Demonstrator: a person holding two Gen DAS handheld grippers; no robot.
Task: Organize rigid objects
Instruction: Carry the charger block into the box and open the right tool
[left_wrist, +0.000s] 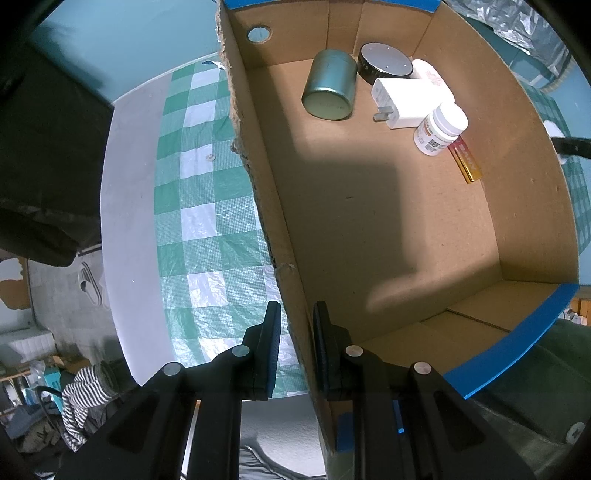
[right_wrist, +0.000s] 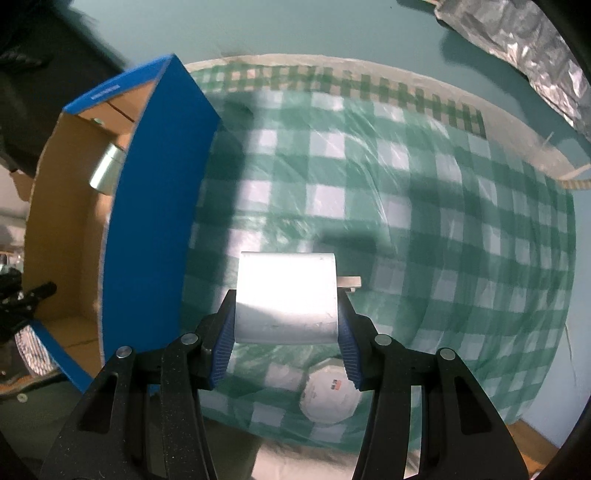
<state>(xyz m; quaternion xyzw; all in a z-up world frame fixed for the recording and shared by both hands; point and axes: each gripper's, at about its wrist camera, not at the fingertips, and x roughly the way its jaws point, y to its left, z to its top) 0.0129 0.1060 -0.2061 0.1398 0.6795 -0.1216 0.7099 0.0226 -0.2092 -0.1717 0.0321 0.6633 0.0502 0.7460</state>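
The left gripper (left_wrist: 295, 347) has its jaws pressed onto the torn left wall of the cardboard box (left_wrist: 258, 192), one finger outside over the cloth and the other inside the box, so the wall is pinched between the pads. Past them the box floor opens out, with a broad shadow across its middle and a cluster of things at the far end: a metal tin (left_wrist: 330, 85) lying on its side, a round black device with a grey top (left_wrist: 385, 62) just right of it, a white plug adapter (left_wrist: 406, 101) in front of that with its prongs pointing left, a white pill bottle (left_wrist: 441, 127) leaning against the adapter, and a red and gold bar (left_wrist: 466, 162) at the bottle's near side, close to the right wall. The right gripper (right_wrist: 286, 325) holds a white block-shaped charger (right_wrist: 286, 295) between its blue ribbed pads, the jaws closed on its two sides, a metal prong sticking out to the right. It hangs above the green and white checked tablecloth (right_wrist: 424, 206), which looks blurred. The box, blue on its outside (right_wrist: 155, 221), stands to the left of the charger, well apart from it, with the tin partly showing inside. A round white lid-like item (right_wrist: 328, 398) lies on the cloth on the near side, below the gripper.
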